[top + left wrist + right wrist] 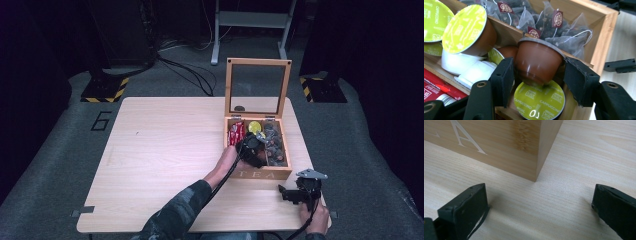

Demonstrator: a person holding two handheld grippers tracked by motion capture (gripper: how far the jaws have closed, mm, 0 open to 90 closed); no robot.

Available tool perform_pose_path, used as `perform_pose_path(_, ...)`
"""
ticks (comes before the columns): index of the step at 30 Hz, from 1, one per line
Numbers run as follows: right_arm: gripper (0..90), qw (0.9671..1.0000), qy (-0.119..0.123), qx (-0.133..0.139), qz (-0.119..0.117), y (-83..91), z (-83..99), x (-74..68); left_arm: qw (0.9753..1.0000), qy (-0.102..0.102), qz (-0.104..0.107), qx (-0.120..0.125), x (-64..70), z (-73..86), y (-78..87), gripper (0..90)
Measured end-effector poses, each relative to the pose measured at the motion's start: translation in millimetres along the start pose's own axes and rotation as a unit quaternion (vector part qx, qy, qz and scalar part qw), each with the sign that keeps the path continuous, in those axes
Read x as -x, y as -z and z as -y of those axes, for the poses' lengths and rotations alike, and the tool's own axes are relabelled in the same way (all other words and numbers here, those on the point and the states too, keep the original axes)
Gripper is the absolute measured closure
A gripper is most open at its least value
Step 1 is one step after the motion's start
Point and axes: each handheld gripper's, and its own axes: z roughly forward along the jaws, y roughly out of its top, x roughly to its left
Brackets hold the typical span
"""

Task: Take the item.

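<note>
Left gripper view: left hand-held gripper (537, 82) is straddling a brown capsule (537, 62) in the box (602, 32), jaws open, left touching. Light, thin-walled, probably crushable: I'm favouring mid-body. Right hand-held gripper (539, 213) is hanging wide open, empty.

"TEA" on box (260, 175); "CAPPUCCINO" on lid (539, 101)

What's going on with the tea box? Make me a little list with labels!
box: wooden tea box, lid standing open
inside: red packets, coffee capsules, tea bags
left gripper: jaws around a brown capsule, one jaw touching, the other with a small gap
right gripper: open, holding nothing, over the table by the box corner
</note>
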Motion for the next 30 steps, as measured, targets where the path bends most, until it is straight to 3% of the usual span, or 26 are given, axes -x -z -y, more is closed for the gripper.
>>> perform_pose_path(10, 0.0, 1.0000, -0.002, 0.001, 0.000, -0.1, -0.1, -0.2, 0.9998, -0.001, -0.007, -0.019, 0.2, -3.0, -4.2, 39.6)
perform_pose_path(14, 0.0, 1.0000, -0.002, 0.001, 0.000, -0.1, -0.1, -0.2, 0.9995, -0.016, -0.015, -0.024, 1.5, -4.0, -3.6, 40.4)
perform_pose_path(16, 0.0, 1.0000, -0.001, 0.001, 0.000, -0.1, -0.1, -0.1, 0.9998, -0.011, -0.009, -0.012, 0.8, -3.7, -1.1, 57.9)
perform_pose_path(17, 0.0, 1.0000, -0.001, 0.001, 0.000, -0.1, -0.1, -0.1, 0.9996, -0.015, -0.018, -0.016, 1.4, -3.8, -1.8, 65.7)
perform_pose_path(19, 0.0, 1.0000, -0.002, 0.001, 0.000, -0.1, -0.1, -0.1, 0.9997, -0.013, -0.009, -0.017, 1.0, -3.2, -4.0, 64.6)
perform_pose_path(24, 0.0, 1.0000, -0.002, 0.001, 0.000, -0.1, -0.1, -0.1, 0.9998, -0.014, -0.011, -0.012, 2.0, -3.6, -3.9, 63.3)
perform_pose_path(27, 0.0, 1.0000, -0.002, 0.001, 0.000, -0.1, -0.1, -0.2, 0.9998, -0.013, -0.017, -0.002, 1.1, -3.9, -0.8, 67.3)
perform_pose_path(30, 0.0, 1.0000, 0.000, 0.000, 0.000, -0.1, 0.0, 0.1, 0.9996, -0.009, -0.022, 0.012, -1.8, -4.1, 4.2, 65.5)
